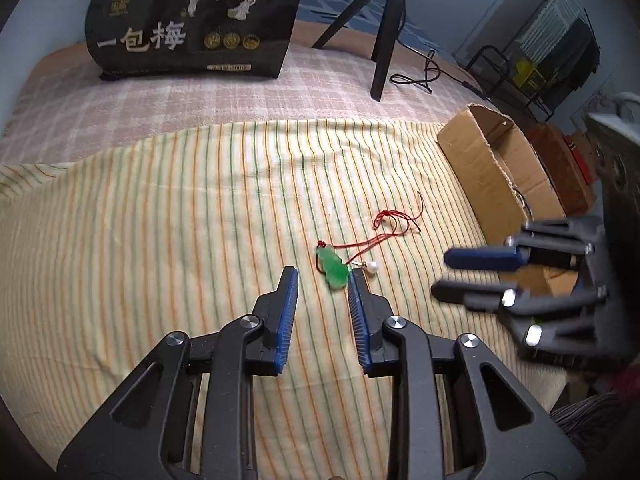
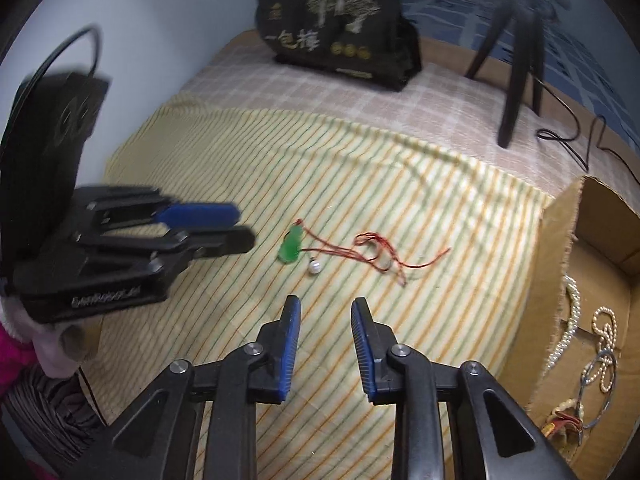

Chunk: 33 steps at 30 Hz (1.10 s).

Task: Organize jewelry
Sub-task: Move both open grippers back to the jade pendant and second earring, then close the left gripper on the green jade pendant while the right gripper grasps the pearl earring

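left gripper (image 1: 322,280): fingers spread apart, nothing between them; low over the striped cloth (image 1: 160,240); its right fingertip sits at the edge of the green pendant (image 1: 332,267), can't tell if it touches.
right gripper (image 2: 322,307): fingers spread apart, nothing held; pendant lies ahead of the tips, clearly apart.
cross views: the right gripper shows blurred at the right of the left wrist view, in front of the box; the left gripper shows blurred at the left of the right wrist view, tips pointing toward the pendant.
pendant: green, flat on the striped cloth, mid-bed.
red cord (image 2: 376,250): runs off the pendant's top, loose loops trailing toward the box side.
pearl (image 2: 314,267): small white bead just beside the pendant, near the cord.
cardboard box (image 2: 554,264): open, at the right edge of the cloth; inside are a string of pearls (image 2: 572,320), a metal ring (image 2: 600,392) and a small reddish piece, too small to identify.
bed: striped cloth over a checked blanket (image 1: 200,96).
far end: black printed bag (image 1: 196,16), black tripod (image 1: 384,28) with a cable (image 1: 424,72) next to it.
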{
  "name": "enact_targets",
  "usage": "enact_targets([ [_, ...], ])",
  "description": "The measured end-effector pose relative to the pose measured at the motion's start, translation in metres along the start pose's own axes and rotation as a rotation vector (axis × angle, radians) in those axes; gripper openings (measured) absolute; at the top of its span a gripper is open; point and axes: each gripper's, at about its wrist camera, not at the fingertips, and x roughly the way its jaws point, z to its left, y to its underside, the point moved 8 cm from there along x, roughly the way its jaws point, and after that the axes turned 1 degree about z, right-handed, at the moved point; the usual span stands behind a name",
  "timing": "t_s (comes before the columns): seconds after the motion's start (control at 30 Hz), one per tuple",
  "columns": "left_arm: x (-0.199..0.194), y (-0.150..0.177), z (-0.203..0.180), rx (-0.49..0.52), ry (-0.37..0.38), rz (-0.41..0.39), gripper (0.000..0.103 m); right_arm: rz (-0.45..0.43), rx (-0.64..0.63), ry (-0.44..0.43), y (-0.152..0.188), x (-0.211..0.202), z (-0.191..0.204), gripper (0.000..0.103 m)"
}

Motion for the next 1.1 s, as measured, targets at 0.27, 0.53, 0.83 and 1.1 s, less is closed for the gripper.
enact_targets([
  [0.27, 0.019, -0.005, -0.004, -0.007, 0.015, 0.036, 0.025, 0.001, -0.005, -0.001, 0.000, 0.010, -0.001, 0.026],
  [0.53, 0.036, -0.007, -0.003, -0.005, -0.013, 0.073, 0.025, 0.007, -0.005, -0.008, 0.005, 0.015, -0.001, 0.027],
  [0.83, 0.049, -0.011, 0.002, 0.010, -0.073, 0.064, 0.012, 0.003, -0.007, 0.009, 0.003, 0.015, -0.004, 0.027],
  [1.1, 0.047, -0.013, 0.013, 0.031, -0.084, 0.043, 0.008, 0.008, -0.026, 0.029, -0.005, 0.034, 0.002, 0.027],
])
